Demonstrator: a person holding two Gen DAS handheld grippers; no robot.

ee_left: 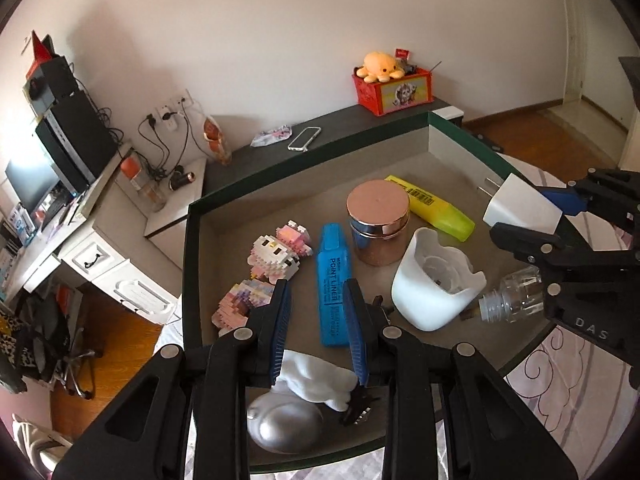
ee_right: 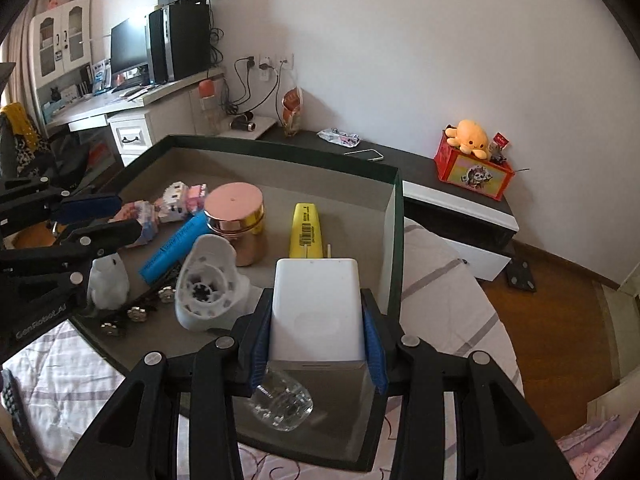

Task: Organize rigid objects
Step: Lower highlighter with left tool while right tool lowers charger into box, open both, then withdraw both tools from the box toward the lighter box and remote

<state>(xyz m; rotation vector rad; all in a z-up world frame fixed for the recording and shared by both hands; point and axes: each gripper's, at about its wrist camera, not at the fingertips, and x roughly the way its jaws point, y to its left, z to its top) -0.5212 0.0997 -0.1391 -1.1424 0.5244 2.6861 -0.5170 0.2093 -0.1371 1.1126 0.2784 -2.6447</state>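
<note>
A dark green tray [ee_left: 320, 152] with a grey floor lies on a bed. In it are a rose-gold lidded jar [ee_left: 378, 220], a blue highlighter [ee_left: 332, 280], a yellow highlighter [ee_left: 436, 208], a white cup-shaped holder [ee_left: 432, 284], pink brick figures [ee_left: 276, 252], a clear bottle [ee_left: 508, 300], a white figure [ee_left: 316, 380] and a silver oval piece [ee_left: 280, 424]. My left gripper [ee_left: 316, 286] hovers open over the blue highlighter with nothing between its pads. At the tray's right side, my right gripper [ee_right: 316, 300] is shut on a white plug adapter [ee_right: 316, 304], prongs pointing forward.
A dark shelf [ee_left: 340, 124] behind the tray carries a phone [ee_left: 304, 139], a wrapper and a red box [ee_left: 394, 92] with an orange plush. A desk with a monitor and cables stands to the left. Patterned bedsheet [ee_right: 72, 380] surrounds the tray.
</note>
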